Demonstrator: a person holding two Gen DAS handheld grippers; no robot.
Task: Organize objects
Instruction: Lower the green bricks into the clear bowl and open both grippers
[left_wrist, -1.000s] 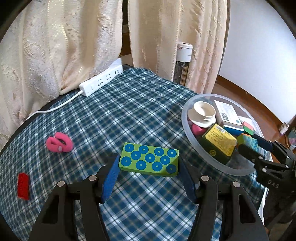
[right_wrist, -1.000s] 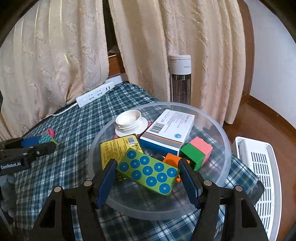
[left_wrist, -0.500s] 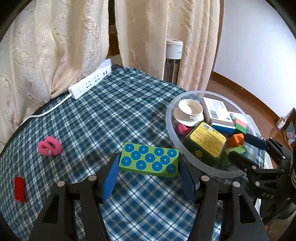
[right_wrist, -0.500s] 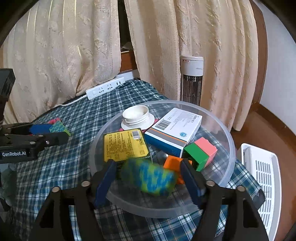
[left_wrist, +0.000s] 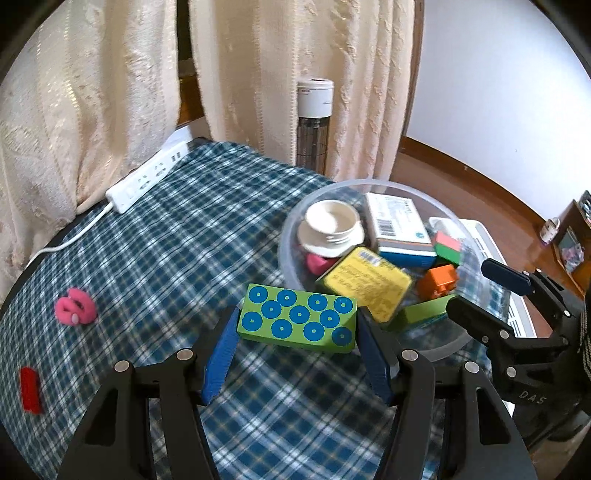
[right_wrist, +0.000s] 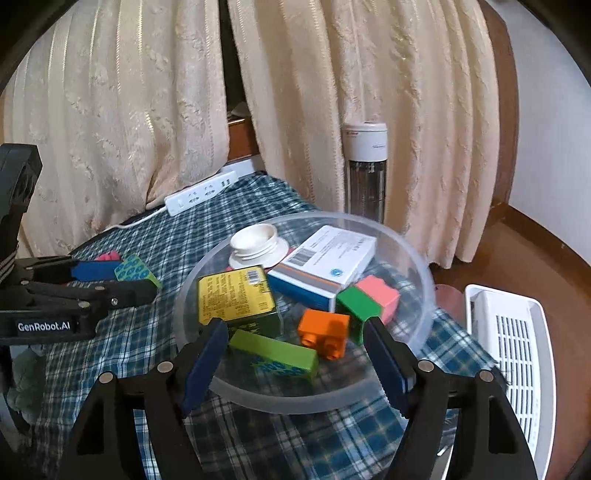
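Note:
My left gripper (left_wrist: 295, 347) is shut on a green block with blue dots (left_wrist: 297, 318), held above the plaid tablecloth just left of the clear bowl (left_wrist: 295, 225). It also shows in the right wrist view (right_wrist: 133, 271). My right gripper (right_wrist: 295, 350) is open and empty over the near rim of the bowl (right_wrist: 424, 273). A second green dotted block (right_wrist: 273, 352) lies in the bowl below it, beside an orange brick (right_wrist: 325, 330), a yellow box (right_wrist: 234, 293), a white medicine box (right_wrist: 325, 258), a green and pink block (right_wrist: 369, 301) and a white lid (right_wrist: 256, 245).
A pink hair clip (left_wrist: 75, 307) and a red brick (left_wrist: 29, 388) lie on the cloth at the left. A white power strip (left_wrist: 147, 177) lies at the table's back edge by the curtains. A tower heater (right_wrist: 365, 170) and a white slatted appliance (right_wrist: 513, 347) stand beside the table.
My right gripper opened and dropped its green dotted block into the bowl, then drew back a little. My left gripper carried its block rightward, closer to the bowl.

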